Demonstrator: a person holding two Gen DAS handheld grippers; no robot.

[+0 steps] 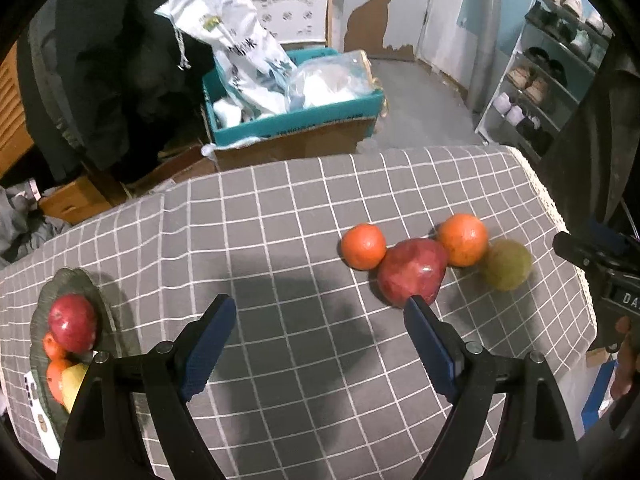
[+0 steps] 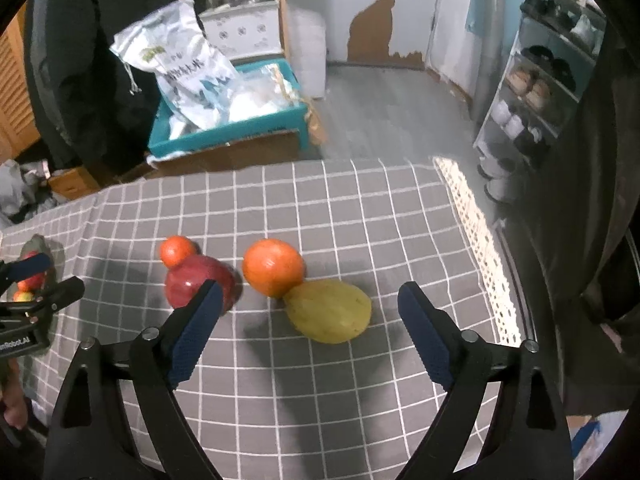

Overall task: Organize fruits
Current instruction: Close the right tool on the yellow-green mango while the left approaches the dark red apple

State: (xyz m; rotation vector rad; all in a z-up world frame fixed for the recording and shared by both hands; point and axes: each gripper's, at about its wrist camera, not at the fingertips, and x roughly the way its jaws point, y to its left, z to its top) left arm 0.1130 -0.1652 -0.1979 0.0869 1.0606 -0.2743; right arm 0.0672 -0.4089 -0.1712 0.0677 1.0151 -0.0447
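Overhead, both hand-held grippers, left (image 1: 320, 312) and right (image 2: 308, 300), tilted steeply down, jaws spread and empty above the checked tablecloth (image 1: 280, 220).

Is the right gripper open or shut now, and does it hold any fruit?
Open and empty. The right gripper has its blue fingers spread wide above the tablecloth; the pear lies beyond them, untouched.

Grey white-checked tablecloth (image 1: 304, 208), red apple (image 1: 412, 276), orange oranges (image 1: 363, 246), yellow-green pear (image 2: 330, 312)
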